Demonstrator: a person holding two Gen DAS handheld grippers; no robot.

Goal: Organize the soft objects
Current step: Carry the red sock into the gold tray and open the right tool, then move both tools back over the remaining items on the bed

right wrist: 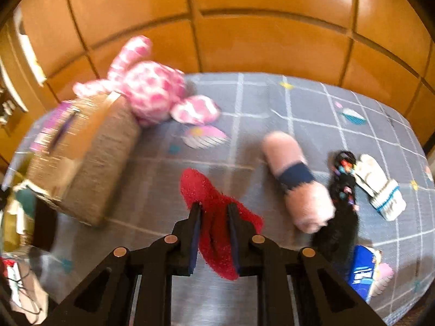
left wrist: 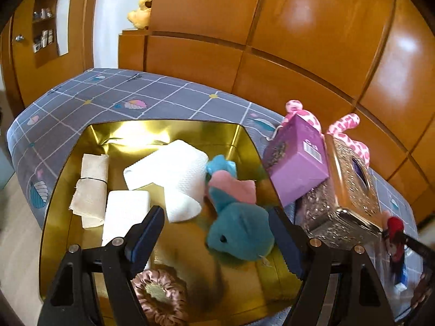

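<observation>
In the left wrist view a gold tray (left wrist: 68,190) sits on the bed and holds white paper rolls (left wrist: 174,174), a beige cloth (left wrist: 91,187), a brown scrunchie (left wrist: 160,296) and a teal and pink plush toy (left wrist: 239,231). My left gripper (left wrist: 214,233) is open over the tray, and the plush lies between its fingers. In the right wrist view my right gripper (right wrist: 214,214) is shut on a red fuzzy sock (right wrist: 214,217) and holds it above the bed.
A pink spotted plush (right wrist: 152,92) lies behind a glittery tissue box (right wrist: 87,163) and a purple box (left wrist: 299,160). A pink roll with a navy band (right wrist: 296,179), a black hairpiece (right wrist: 342,198), white socks (right wrist: 380,187) and a blue packet (right wrist: 361,271) lie on the grey checked bedsheet (right wrist: 272,108). Wooden panels stand behind.
</observation>
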